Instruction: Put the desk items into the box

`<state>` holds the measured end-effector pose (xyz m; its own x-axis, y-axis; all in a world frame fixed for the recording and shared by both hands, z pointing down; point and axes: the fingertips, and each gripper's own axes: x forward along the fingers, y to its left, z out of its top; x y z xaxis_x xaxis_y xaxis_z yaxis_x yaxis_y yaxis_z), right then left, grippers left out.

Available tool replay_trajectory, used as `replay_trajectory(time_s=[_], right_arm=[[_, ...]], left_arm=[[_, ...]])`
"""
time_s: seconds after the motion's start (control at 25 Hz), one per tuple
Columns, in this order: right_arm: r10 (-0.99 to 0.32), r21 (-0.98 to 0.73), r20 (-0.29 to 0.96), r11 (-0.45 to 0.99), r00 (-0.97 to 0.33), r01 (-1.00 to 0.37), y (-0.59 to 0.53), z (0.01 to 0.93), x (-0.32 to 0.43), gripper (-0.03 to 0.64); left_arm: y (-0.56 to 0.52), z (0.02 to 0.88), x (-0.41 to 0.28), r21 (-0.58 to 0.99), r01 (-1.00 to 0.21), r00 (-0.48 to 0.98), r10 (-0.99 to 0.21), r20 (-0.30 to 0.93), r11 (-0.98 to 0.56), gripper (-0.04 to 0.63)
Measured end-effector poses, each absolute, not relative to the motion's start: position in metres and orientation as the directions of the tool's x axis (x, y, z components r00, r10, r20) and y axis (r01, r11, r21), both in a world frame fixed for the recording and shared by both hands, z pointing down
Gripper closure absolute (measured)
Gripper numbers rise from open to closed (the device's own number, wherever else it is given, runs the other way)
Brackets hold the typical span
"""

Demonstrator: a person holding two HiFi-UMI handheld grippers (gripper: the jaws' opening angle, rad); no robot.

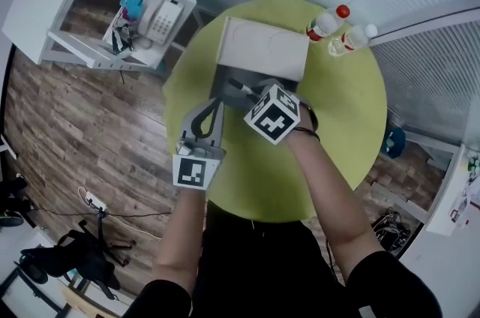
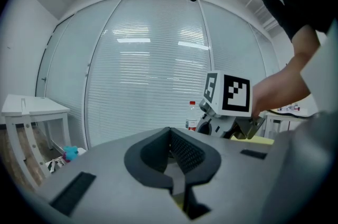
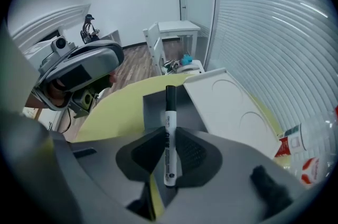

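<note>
A grey box (image 1: 223, 78) with its white lid (image 1: 264, 46) folded back stands on the round yellow-green table (image 1: 341, 121). My right gripper (image 1: 253, 94) is shut on a white marker (image 1: 240, 85) with a black cap, at the box's near edge. In the right gripper view the marker (image 3: 168, 133) sticks out from between the pads of the right gripper (image 3: 168, 138), pointing over the box (image 3: 171, 106) beside the lid (image 3: 227, 106). My left gripper (image 1: 216, 105) hangs just left of the box, shut and holding nothing. From the left gripper (image 2: 171, 151) the right gripper's marker cube (image 2: 227, 93) shows ahead.
Two plastic bottles (image 1: 328, 22) (image 1: 351, 40) lie at the table's far right edge. A low white side table with a telephone (image 1: 162, 19) and a white desk (image 1: 46, 0) stand to the left on the wood floor. Cables and a dark bag lie at the lower left.
</note>
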<state>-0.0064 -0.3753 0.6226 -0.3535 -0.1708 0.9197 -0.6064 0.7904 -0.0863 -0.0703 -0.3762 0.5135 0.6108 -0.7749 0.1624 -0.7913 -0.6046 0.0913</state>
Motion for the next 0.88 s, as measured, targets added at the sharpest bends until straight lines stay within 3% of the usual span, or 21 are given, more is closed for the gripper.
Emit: replay_trajectory(time_s=[0.88], right_arm=[[-0.131,-0.098,0.961,0.664,-0.245,-0.741,-0.415,0.706,-0.027,0.546]], left_arm=[[-0.415,0.560,-0.104,0.102,-0.720,0.693,-0.700,0.173,-0.687,0.583]])
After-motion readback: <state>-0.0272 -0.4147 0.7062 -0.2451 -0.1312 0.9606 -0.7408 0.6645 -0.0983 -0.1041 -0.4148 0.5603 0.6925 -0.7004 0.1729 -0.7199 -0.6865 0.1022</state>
